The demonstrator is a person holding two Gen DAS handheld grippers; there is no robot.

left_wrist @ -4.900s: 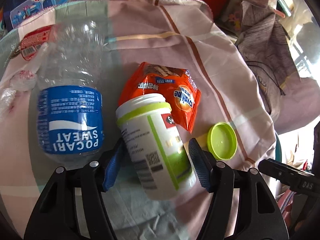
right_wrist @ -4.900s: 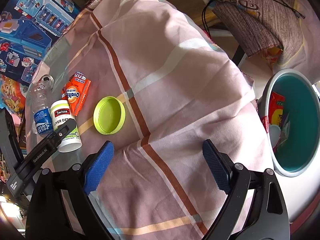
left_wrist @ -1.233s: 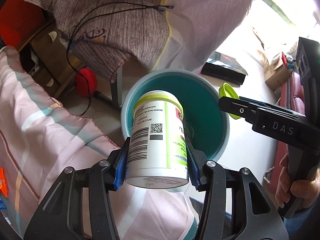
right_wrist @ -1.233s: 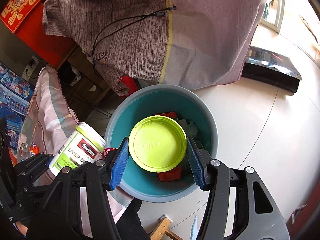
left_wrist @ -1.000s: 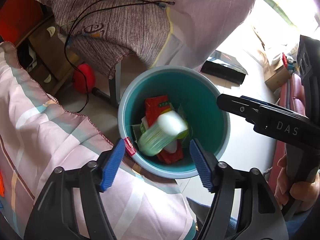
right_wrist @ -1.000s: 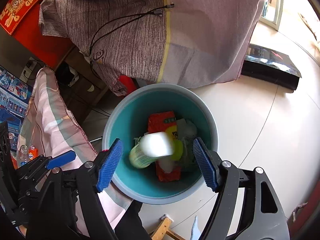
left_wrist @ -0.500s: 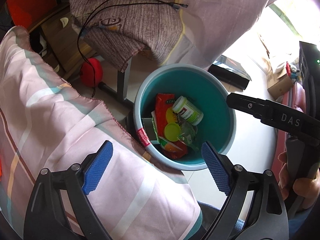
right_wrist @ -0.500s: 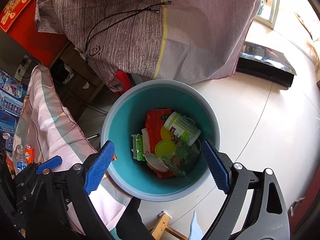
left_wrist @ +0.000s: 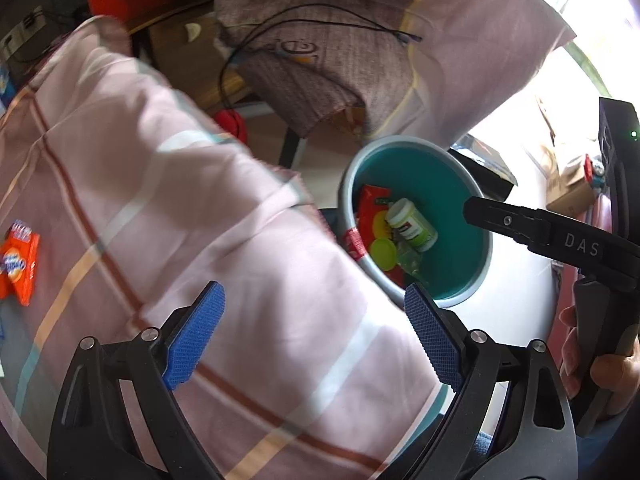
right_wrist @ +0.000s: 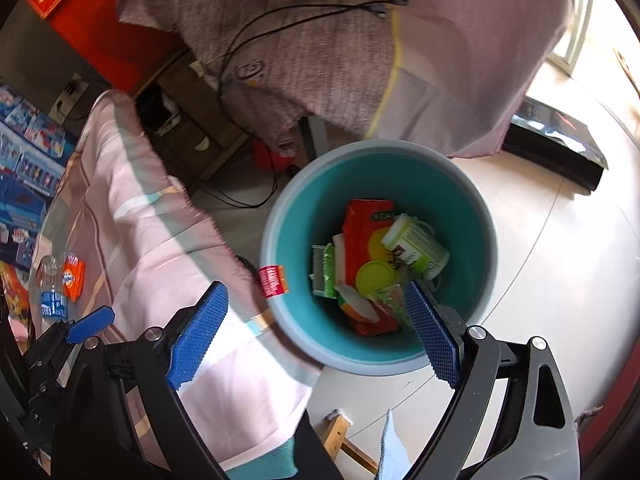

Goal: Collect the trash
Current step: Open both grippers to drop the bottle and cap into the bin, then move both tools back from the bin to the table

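Nearest in the left wrist view, the left tool point(left_wrist: 314, 330) stands spread wide with nothing between its blue pads, over the pink checked cloth point(left_wrist: 168, 200) that covers the bench. In the right wrist view the right tool point(right_wrist: 316, 330) is likewise spread and empty, hanging over the near rim of the teal bin point(right_wrist: 476, 216). Both sets of jaws have just been opening, and no thing sits between them now.

Just beyond the pads, down in the bin, lie the white supplement tub point(right_wrist: 416, 246) on its side and the lime-green lid point(right_wrist: 375, 276) flat beside it, among red and green wrappers. So that pair of trash seems delivered.

Farther off on the cloth, an orange snack packet point(left_wrist: 18, 266) lies flat, and beside it in the right wrist view a clear bottle with a blue label point(right_wrist: 51, 292). These look like the next things to collect.

To do the return well, I would keep both tools wide while they swing back over the bench, and send one to each piece. The packet is thin and flat, so pinch it by an edge rather than pressing down on the cloth. The bottle is light and round and may roll, so take it across its label
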